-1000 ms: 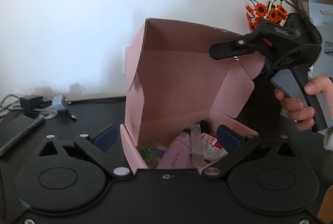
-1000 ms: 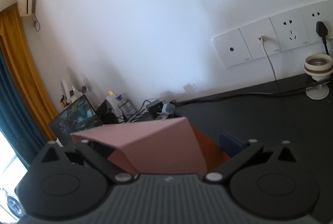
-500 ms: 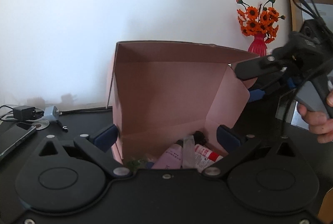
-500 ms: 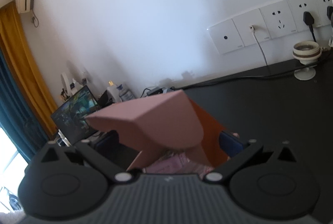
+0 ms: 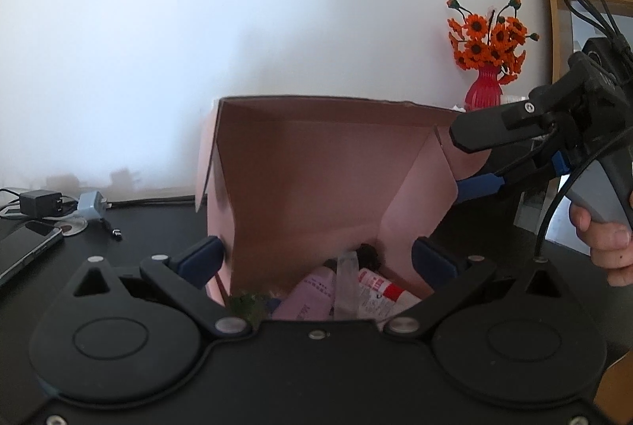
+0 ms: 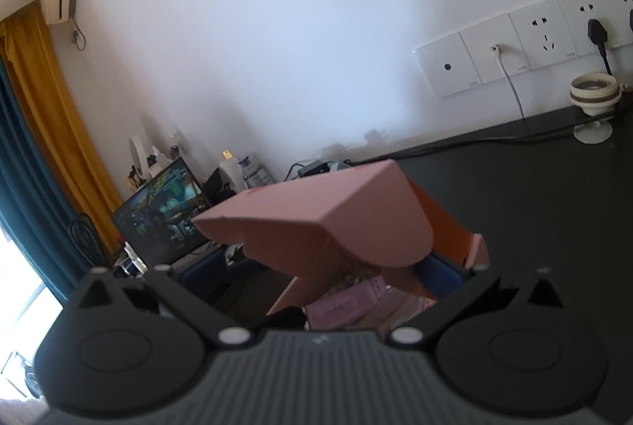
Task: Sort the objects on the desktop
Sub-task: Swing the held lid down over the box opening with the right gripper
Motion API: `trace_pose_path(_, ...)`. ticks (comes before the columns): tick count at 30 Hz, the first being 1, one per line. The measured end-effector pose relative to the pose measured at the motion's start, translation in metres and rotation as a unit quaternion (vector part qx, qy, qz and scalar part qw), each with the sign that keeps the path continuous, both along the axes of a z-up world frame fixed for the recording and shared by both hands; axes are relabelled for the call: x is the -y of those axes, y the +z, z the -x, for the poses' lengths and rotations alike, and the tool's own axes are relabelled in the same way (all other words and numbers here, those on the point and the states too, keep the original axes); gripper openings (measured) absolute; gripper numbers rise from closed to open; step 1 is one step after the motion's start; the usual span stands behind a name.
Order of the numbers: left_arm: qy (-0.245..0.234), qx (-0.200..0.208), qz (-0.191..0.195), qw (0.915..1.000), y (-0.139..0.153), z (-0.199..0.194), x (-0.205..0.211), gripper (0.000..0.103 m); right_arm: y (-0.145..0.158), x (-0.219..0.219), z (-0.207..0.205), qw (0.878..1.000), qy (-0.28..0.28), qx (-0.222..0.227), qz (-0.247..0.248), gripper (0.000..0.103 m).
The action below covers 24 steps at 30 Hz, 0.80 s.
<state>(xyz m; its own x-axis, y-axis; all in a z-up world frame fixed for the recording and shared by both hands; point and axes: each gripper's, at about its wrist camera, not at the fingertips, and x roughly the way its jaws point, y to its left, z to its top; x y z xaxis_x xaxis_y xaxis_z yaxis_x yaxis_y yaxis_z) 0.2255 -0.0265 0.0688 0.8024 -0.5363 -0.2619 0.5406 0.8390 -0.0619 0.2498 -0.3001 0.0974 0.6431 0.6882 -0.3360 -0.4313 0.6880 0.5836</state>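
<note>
Pink cardboard box (image 5: 316, 187) on black desk (image 5: 150, 223), lid raised, mouth toward the left-wrist camera. Contents partly hidden behind the left gripper (image 5: 316, 259) body: lilac tube (image 5: 312, 296), clear tube (image 5: 346, 282) and red-and-white tube (image 5: 379, 290), long axes running roughly from camera toward the box's back wall; dark round item and green item beside them too blurred to identify. Left gripper spread wide, blue pads either side of the box front, contact not discernible. Right gripper (image 5: 467, 164) at the right lid flap, jaws parted around its edge, grip not confirmable; holding hand (image 5: 605, 239) cut off at frame edge. Phone (image 5: 27, 247) and chargers (image 5: 63, 205) far left; orange flowers in red vase (image 5: 486, 57) behind.
</note>
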Motion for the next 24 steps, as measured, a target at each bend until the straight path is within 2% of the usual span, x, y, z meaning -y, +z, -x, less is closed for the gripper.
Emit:
trace_pose_path(9,0.006,-0.003,-0.011,0.9999,-0.003,-0.004,0.002,0.103,-0.004,-0.008,0.0,1.0,-0.003,0.001,0.02,0.102)
trace_pose_path(16,0.02,-0.025,-0.009,0.9994,-0.006,-0.015,-0.003,0.103,-0.011,-0.017,-0.006,1.0,0.001,-0.009,0.02,0.102)
trace_pose_path(24,0.027,-0.024,-0.019,0.9992,-0.01,-0.017,-0.003,0.103,-0.017,-0.021,-0.011,1.0,0.002,-0.007,0.02,0.102)
